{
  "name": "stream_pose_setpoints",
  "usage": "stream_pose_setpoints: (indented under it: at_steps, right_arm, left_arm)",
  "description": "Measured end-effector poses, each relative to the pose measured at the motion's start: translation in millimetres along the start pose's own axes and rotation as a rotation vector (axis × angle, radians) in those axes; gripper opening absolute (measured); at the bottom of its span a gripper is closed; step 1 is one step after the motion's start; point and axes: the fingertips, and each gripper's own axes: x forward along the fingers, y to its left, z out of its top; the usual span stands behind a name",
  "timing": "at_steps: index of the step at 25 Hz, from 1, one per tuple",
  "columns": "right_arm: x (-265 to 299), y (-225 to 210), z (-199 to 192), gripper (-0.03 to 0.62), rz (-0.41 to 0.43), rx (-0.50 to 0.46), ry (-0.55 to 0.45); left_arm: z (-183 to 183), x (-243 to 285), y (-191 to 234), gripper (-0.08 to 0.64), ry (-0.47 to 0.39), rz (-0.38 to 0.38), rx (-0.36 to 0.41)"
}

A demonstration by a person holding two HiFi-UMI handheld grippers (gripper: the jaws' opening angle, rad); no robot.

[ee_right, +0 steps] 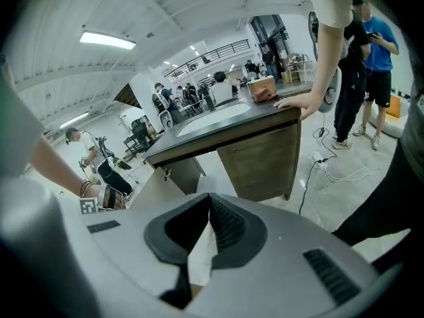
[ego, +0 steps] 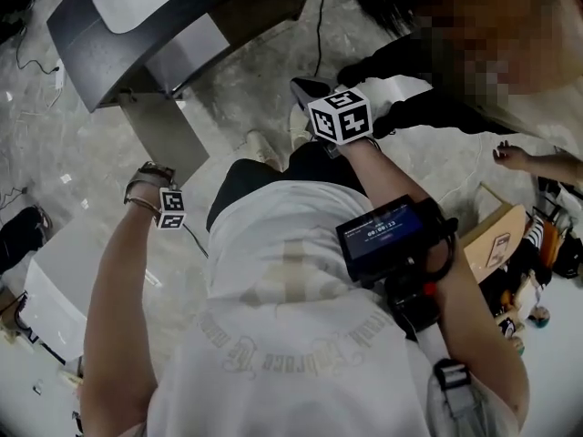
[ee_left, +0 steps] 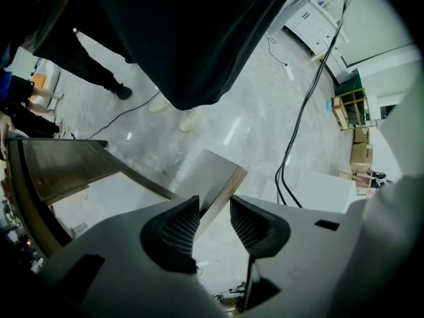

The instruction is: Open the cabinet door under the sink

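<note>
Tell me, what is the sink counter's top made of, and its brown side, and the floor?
The counter top looks like dark stone or laminate: its face is smooth, flat and matte. The brown side panel looks like wood or wood-look board, because it shows streaky grain. The floor seems to be polished concrete: it is grey and mottled, with shiny light reflections.

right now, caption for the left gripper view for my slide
Left gripper, jaws apart and empty, points down at the open cabinet door beside the sink unit.
</note>
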Motion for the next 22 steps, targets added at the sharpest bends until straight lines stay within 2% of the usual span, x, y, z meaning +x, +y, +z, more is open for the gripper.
stream_pose_setpoints:
  at_steps: [1,3,7,10,15,19,22]
  right_arm:
    - [-1.0,0.4,1.1,0.014,-0.002,0.002,-0.004]
    - [-2.3,0.9,4.2,0.014,-0.003,0.007,-0.012]
    - [-2.4,5.0,7.7,0.014,-0.003,0.017,-0.023]
    - [-4.2,4.7,9.1,0.014,-0.01,0.019,-0.026]
    - [-7.0,-1.9,18.5,0.014,-0.028,0.039,-0.047]
    - [-8.8,-5.0,28.8,0.014,-0.037,0.052,-0.068]
    - [-9.3,-8.5,39.3,0.014,-0.042,0.055,-0.09]
  left_arm:
    - [0.0,-0.6,-2.5,0.149,-0.01,-0.013,-0.023]
    - [-0.1,-3.7,-3.5,0.16,-0.051,-0.045,-0.115]
    - [-1.7,-18.4,4.8,0.183,-0.164,-0.094,-0.384]
    - [-11.9,-29.5,20.0,0.183,-0.222,-0.063,-0.564]
    - [-27.1,-52.0,36.4,0.183,-0.29,-0.009,-0.717]
    - [-24.8,-80.4,61.7,0.173,-0.42,0.039,-0.917]
    - [-19.3,-103.7,91.1,0.108,-0.53,0.092,-1.056]
